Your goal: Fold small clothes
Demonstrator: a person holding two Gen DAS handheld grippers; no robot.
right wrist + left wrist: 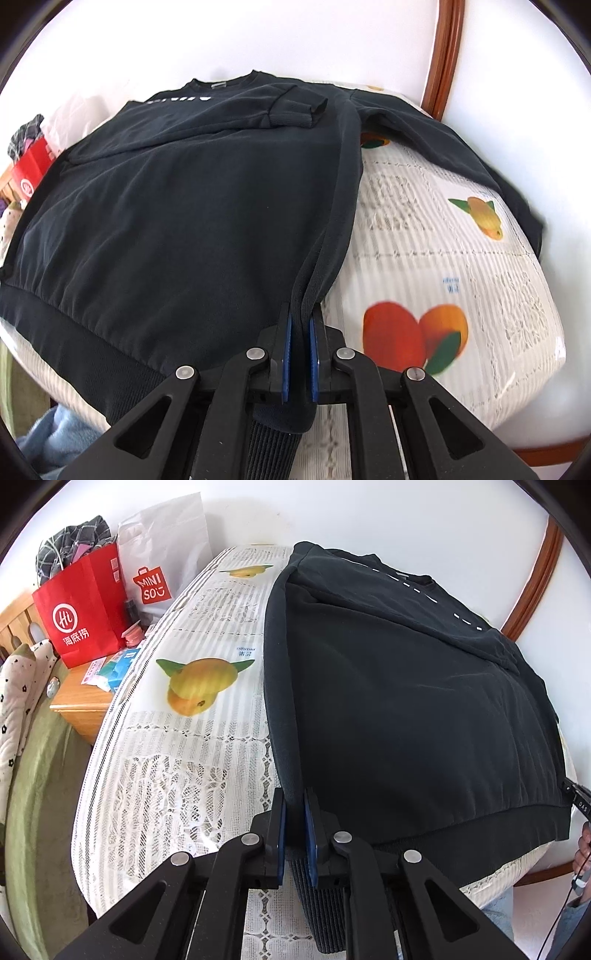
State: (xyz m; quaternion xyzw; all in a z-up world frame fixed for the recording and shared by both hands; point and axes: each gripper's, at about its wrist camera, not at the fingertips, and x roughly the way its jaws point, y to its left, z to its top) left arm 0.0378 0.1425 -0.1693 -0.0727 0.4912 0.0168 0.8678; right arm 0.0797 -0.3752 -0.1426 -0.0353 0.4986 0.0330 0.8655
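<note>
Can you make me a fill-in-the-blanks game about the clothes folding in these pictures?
1. The sweatshirt lying on the table is ____ in colour.
2. The left gripper is shut on the sweatshirt's ____ hem corner.
3. One sleeve is folded ____ the chest, while the right gripper pinches the other corner.
4. The tablecloth is printed with pictures of ____.

Missing words: black; left; across; fruit

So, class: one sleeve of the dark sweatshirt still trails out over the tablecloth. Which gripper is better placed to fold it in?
Right. The right gripper grips the sweatshirt edge beside the trailing sleeve; the left gripper clamps the opposite edge.
</note>
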